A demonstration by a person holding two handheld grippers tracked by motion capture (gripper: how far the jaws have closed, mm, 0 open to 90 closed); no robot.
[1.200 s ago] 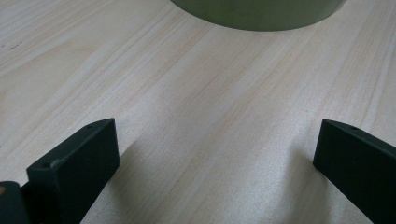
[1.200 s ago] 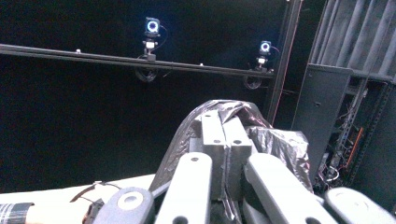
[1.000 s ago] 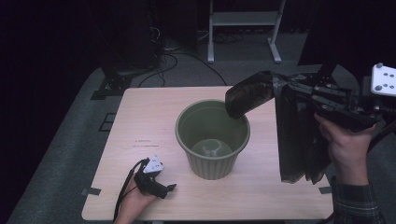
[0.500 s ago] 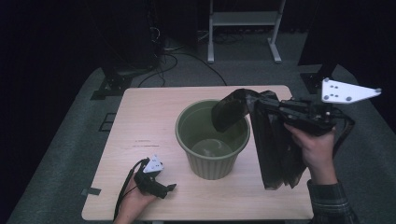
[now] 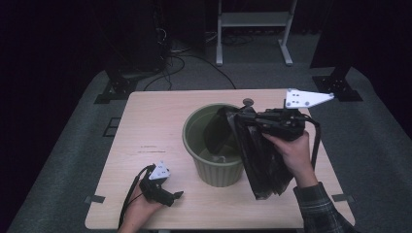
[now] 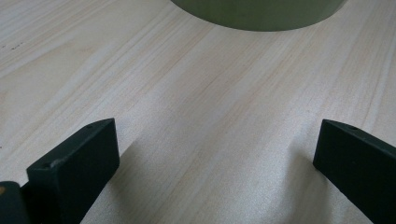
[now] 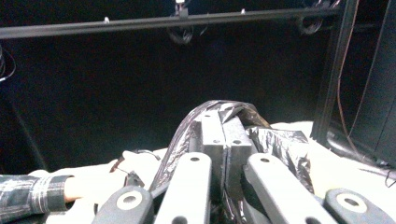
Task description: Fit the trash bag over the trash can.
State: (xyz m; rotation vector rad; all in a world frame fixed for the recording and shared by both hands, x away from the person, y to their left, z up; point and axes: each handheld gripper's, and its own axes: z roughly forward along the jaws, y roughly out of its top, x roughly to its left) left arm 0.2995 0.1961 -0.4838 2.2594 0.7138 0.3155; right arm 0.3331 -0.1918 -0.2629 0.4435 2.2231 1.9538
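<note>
On the pale wooden counter [image 5: 155, 126] stands a round, ribbed, olive-green plastic bin [image 5: 214, 167], roughly at the middle of the surface. The right hand-held gripper [image 5: 233, 118] is held level above the bin's right rim, its tip over the bin's opening, with a grey three-cornered plate on top and the person's right hand [image 5: 291, 150] wrapped around its body from below. Its jaws are clenched on a crumpled black plastic bag [image 5: 262, 160]: in the right gripper view the two pads stand pressed together at the tip [image 7: 225, 128] with the glossy black film [image 7: 280, 144] bunched around and between them. In the high view one part of the bag hangs over the bin's rim into its opening, dark against the green inner wall, while the larger part drapes down outside the bin's right side, its lower end reaching the counter just beside the bin's base. A plaid sleeve shows at the wrist of the right arm. The left hand-held gripper [image 5: 176, 195] lies low at the near left part of the counter, held by the person's left hand [image 5: 141, 211], near the bin's base but apart from it, with its cable looping beside it. In the left gripper view its two black jaws stand wide apart, released, with bare wood grain between them [image 6: 215, 154] and the green curve of the bin's base [image 6: 257, 14] at the top edge.
</note>
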